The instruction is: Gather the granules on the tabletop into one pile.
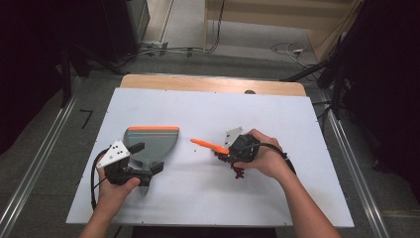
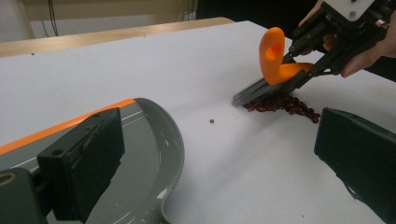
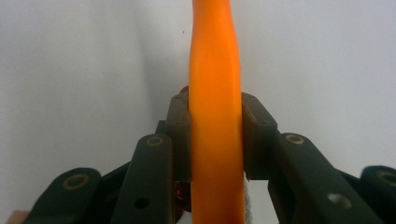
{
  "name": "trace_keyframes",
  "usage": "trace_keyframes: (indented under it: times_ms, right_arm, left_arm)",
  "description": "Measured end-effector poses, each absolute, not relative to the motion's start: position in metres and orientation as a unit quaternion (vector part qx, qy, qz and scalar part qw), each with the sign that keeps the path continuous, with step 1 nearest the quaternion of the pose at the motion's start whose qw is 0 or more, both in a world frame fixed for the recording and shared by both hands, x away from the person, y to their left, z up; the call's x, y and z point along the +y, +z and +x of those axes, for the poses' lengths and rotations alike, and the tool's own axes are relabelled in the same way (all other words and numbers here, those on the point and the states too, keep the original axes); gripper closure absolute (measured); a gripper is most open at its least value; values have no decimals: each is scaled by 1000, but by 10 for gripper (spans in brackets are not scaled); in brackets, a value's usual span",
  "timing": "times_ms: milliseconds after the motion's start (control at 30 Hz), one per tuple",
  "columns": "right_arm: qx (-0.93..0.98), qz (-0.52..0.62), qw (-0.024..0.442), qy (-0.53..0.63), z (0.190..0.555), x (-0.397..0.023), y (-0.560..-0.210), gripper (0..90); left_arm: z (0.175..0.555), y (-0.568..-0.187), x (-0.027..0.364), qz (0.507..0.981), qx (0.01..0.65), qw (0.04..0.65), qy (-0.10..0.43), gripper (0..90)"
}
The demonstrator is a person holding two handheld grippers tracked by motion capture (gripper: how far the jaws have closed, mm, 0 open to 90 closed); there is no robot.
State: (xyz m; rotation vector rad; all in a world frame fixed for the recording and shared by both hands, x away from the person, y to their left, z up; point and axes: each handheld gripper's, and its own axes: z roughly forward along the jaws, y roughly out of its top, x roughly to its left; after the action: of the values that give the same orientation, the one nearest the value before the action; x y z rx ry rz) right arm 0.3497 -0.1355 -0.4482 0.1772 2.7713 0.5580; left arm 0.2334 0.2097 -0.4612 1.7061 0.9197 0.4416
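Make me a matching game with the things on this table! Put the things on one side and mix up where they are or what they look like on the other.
Things:
1. brush
2. dustpan
3. beans
4. table

Descriptions:
A. small dark red pile under the bristles
B. white and flat
C. orange handle, clamped in the right gripper
D. grey with an orange front edge, at the left gripper

Pairs: 1-C, 2-D, 3-A, 4-B
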Motion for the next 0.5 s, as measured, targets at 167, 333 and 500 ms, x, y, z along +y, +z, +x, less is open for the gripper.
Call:
trace_keyframes:
  times_ms: [167,333,500]
  right_arm:
    - [967,53,158,195,345,-137,-448,679]
    - [963,54,169,202,343,-138,-447,681]
    - [954,65,195,220,349,-140,-437,686]
  left_arm:
    - [233,-460,209,719,386,546,187,21]
    - [233,-460,210,718,387,547,187,21]
    - [233,-460,210,717,388,548,189,21]
